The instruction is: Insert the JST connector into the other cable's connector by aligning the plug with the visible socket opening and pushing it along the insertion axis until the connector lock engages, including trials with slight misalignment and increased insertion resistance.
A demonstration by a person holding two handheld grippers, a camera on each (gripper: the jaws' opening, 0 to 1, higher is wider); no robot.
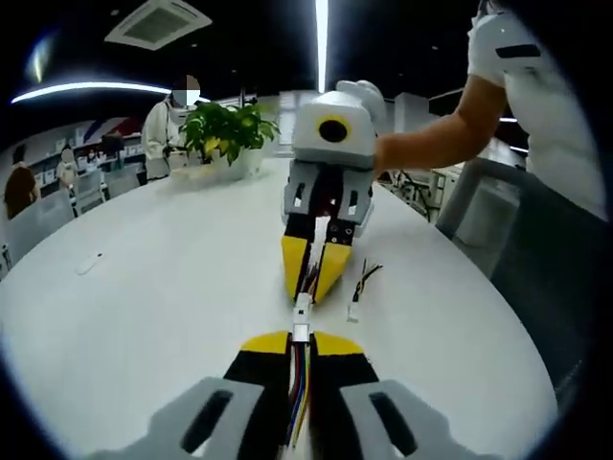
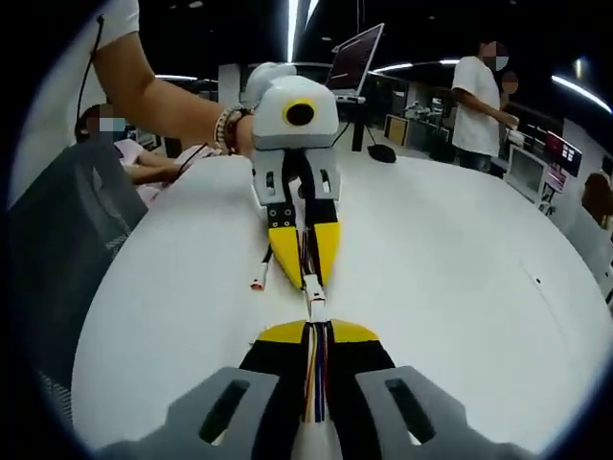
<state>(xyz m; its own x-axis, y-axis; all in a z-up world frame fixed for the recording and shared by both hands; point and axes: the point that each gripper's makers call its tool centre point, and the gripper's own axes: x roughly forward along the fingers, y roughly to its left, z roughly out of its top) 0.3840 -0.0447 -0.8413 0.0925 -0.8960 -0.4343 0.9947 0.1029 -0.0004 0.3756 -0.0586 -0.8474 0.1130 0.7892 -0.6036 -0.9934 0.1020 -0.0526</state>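
On the round white table [image 1: 144, 287], the left gripper [image 1: 301, 337] has its yellow-tipped jaws closed on a multicoloured cable [image 1: 298, 383] whose white connector [image 1: 302, 311] meets the plug held by the right gripper [image 1: 313, 278], likewise clamped on its own cable [image 2: 316, 383]. The two meet tip to tip near the table's middle. A spare short cable [image 1: 358, 292] lies loose just beside them, toward the table's edge.

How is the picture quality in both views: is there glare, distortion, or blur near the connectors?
Left gripper view: fisheye bends the white table; ceiling light strip overexposed; joined connectors fairly sharp. Right gripper view: same curvature; light strip glares; connectors small but readable.
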